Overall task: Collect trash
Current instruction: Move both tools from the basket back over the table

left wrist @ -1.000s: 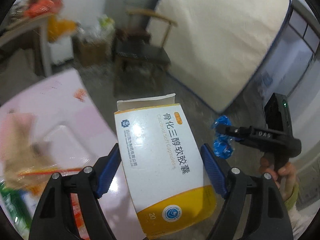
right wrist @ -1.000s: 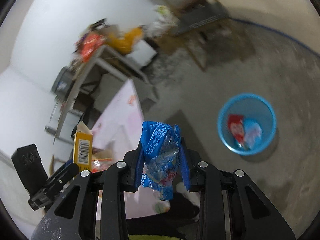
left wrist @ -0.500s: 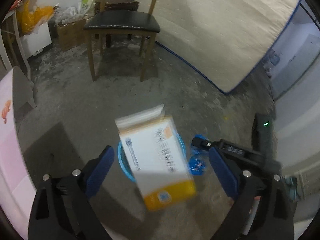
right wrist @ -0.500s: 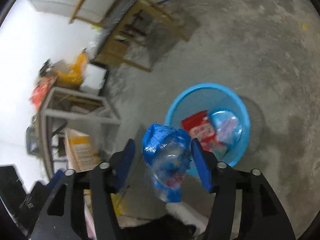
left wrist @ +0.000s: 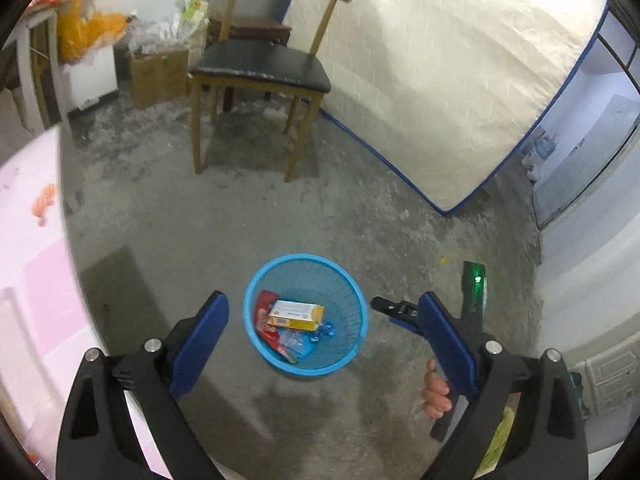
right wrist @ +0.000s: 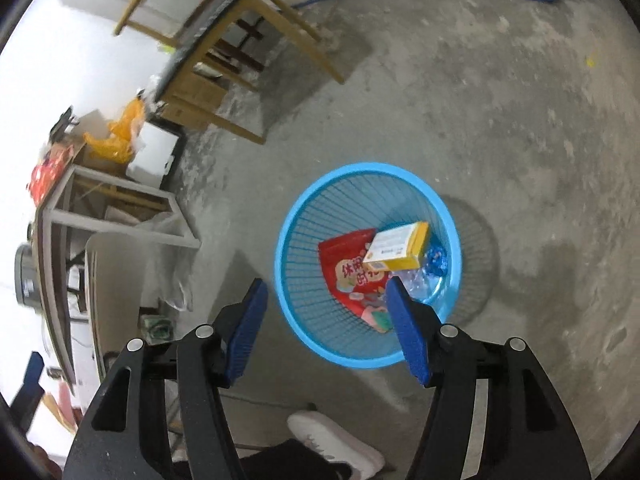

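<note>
Between the blue pads of the left gripper (left wrist: 322, 314), which stand spread wide with nothing in them, the blue mesh basket (left wrist: 347, 294) sits on the concrete floor below. Its jaws have just been opening, and the yellow-and-white medicine box (left wrist: 297, 315) now lies inside the basket, clear of the fingers. The right gripper (right wrist: 326, 294) hangs over the basket's near rim with its pads parted and empty; they too have just been opening. Beneath them the box rests on a red snack packet (right wrist: 347, 276), with the blue crumpled wrapper (right wrist: 434, 258) beside it against the basket wall. From the left wrist camera, the person's hand (left wrist: 435, 390) grips the right tool just right of the basket. Farther off stand a wooden chair (left wrist: 260, 68) and a mattress (left wrist: 440, 80) leaning against the wall.
</note>
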Motion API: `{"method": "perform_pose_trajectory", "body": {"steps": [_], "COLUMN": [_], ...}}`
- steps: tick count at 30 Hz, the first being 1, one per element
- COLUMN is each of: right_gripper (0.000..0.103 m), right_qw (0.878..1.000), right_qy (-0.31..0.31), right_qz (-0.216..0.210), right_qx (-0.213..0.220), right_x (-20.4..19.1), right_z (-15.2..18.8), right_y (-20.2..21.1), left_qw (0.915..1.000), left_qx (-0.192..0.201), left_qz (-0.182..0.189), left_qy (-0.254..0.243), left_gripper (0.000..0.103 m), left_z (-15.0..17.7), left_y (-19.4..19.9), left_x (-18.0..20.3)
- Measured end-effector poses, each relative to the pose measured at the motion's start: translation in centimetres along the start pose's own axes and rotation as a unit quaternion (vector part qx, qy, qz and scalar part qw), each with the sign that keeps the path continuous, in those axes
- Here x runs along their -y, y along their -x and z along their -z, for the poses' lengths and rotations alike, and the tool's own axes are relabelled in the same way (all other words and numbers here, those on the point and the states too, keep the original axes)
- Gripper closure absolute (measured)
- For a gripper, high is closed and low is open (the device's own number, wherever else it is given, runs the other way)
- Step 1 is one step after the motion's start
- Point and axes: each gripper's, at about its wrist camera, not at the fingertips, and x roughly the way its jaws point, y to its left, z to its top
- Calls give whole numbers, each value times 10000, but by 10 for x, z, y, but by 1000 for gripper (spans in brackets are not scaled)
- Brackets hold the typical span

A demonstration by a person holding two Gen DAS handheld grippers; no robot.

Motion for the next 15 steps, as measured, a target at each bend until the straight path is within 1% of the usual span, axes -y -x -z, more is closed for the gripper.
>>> {"method": "perform_pose_trajectory", "body": {"steps": [3, 5, 8, 11, 12, 15], "right_gripper": [39, 33, 30, 27, 26, 25], "right_qw": [9993, 9973, 9918, 9831, 9784, 9666], "right_qy": [329, 657, 1162, 1674, 1893, 2354], "right_qz": [-94, -227, -418, -626, -720, -970], "right_qx": [141, 251, 345, 396, 407, 282], "right_x": [-14, -32, -60, -91, -104, -140], "right_z": [8, 20, 39, 58, 67, 89], "right_y": [17, 35, 61, 82, 91, 104], "left_qw": [9996, 9991, 9974, 9935, 9918, 9863], "left_qx": [255, 380, 622, 901, 996, 1194], "left_qz": [-28, -120, -304, -594, -701, -1071], "left_qy": [-67, -112, -211, -354, -383, -376], "left_gripper": [10, 10, 10, 10, 10, 10], "left_z": [14, 25, 50, 81, 93, 129], "left_y": [36, 57, 97, 139, 154, 195], "left_x": [-2, -5, -12, -24, -31, -54]}}
